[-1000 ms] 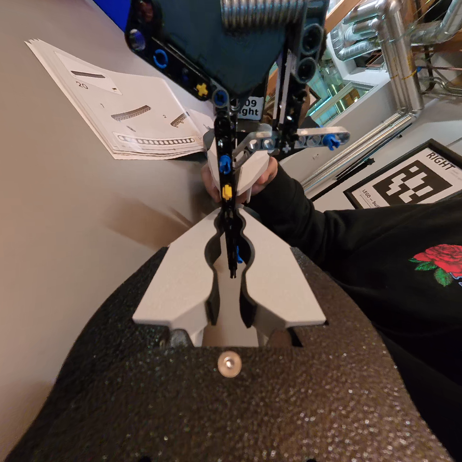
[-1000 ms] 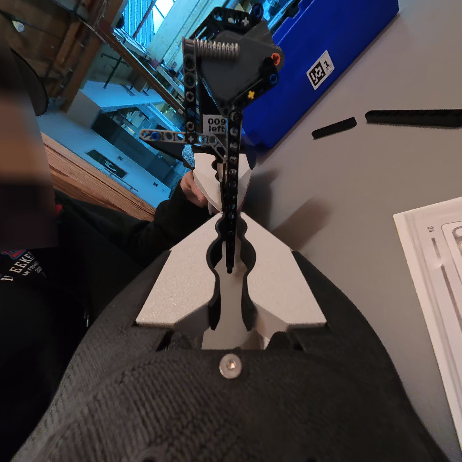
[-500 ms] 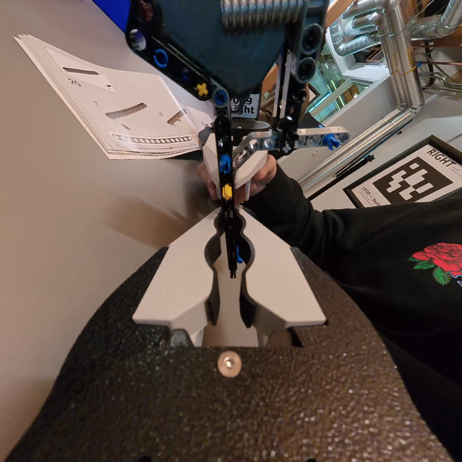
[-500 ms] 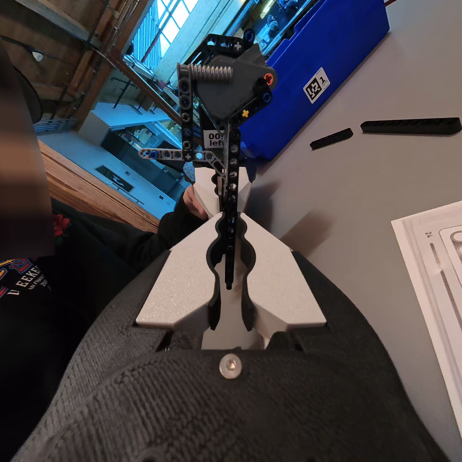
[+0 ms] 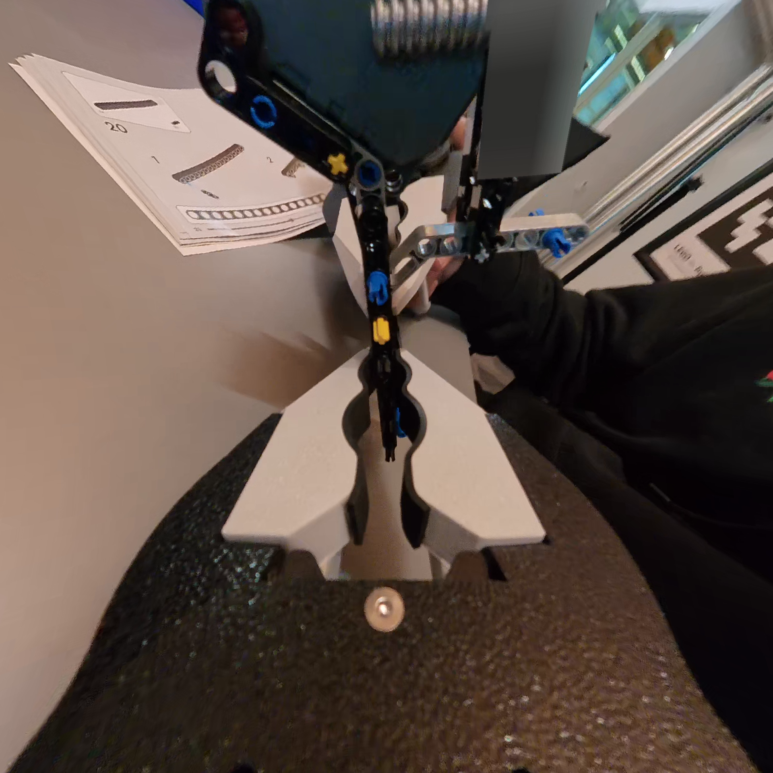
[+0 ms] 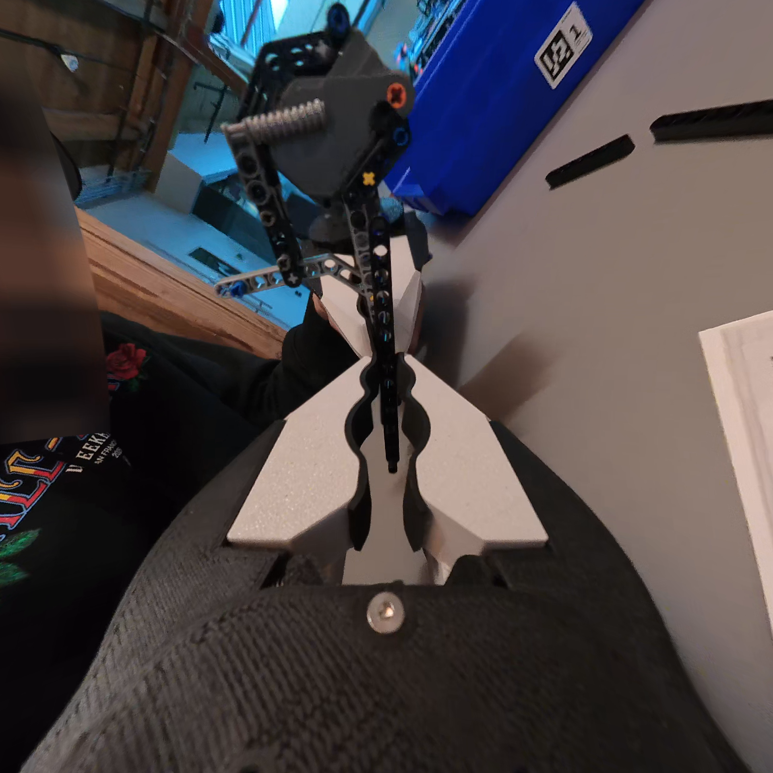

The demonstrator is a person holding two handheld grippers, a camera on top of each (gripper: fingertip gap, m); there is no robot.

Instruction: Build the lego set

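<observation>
Claws: my left claw (image 5: 382,368) and right claw (image 6: 387,364) both clenched on black beam (image 5: 378,267) | model (image 6: 334,138) ahead has tilted | likely lining up next piece

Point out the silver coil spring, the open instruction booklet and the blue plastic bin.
Silver coil spring (image 6: 278,122), right wrist view, mid-coil.
Open white instruction booklet (image 5: 175,167), left wrist view, top page.
Blue plastic bin (image 6: 493,125), right wrist view, side wall.

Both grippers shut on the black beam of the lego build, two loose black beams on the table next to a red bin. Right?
Not quite: the bin is blue, as the right wrist view shows. The rest holds: both grippers clamp the black beam, and two loose black beams lie beside the bin.
</observation>
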